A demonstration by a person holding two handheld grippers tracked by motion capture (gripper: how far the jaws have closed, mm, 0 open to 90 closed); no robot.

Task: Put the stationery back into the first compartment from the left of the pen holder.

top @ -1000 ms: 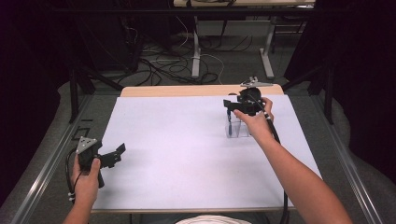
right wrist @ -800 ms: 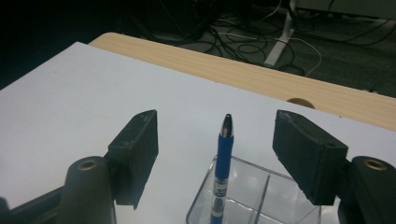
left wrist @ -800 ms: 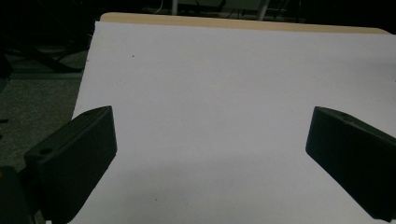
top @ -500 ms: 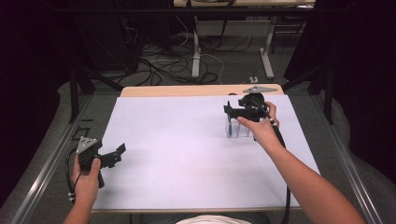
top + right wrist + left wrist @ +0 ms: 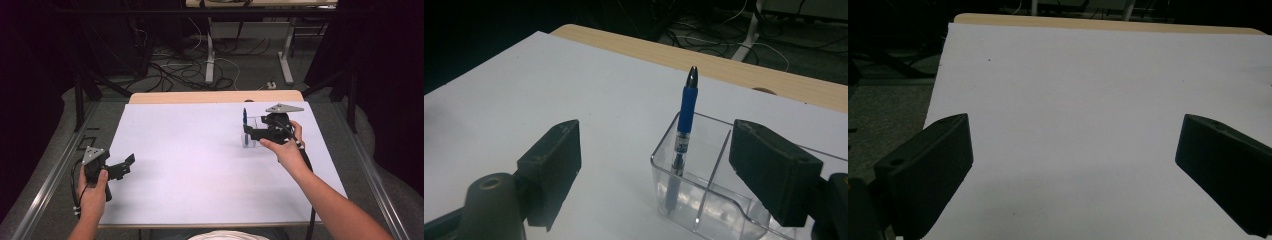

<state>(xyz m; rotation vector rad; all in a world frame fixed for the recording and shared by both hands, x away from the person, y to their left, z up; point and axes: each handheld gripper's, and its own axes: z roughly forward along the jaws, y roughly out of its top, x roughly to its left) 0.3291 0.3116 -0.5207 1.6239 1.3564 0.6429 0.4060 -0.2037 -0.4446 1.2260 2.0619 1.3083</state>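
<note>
The blue pen (image 5: 684,131) stands tilted in a corner slot of the clear box (image 5: 719,200) on the far right of my white counter (image 5: 190,165). It looks light, hard and a bit slick; I'd pinch its rubbery blue part. My right claw (image 5: 659,170) has just been opening, touching nothing. My left claw (image 5: 1070,170) waits wide apart, well away.

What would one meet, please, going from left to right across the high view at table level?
Left gripper → bare white table sheet → blue pen standing in the clear organizer → right gripper, jaws apart, just opening.
</note>
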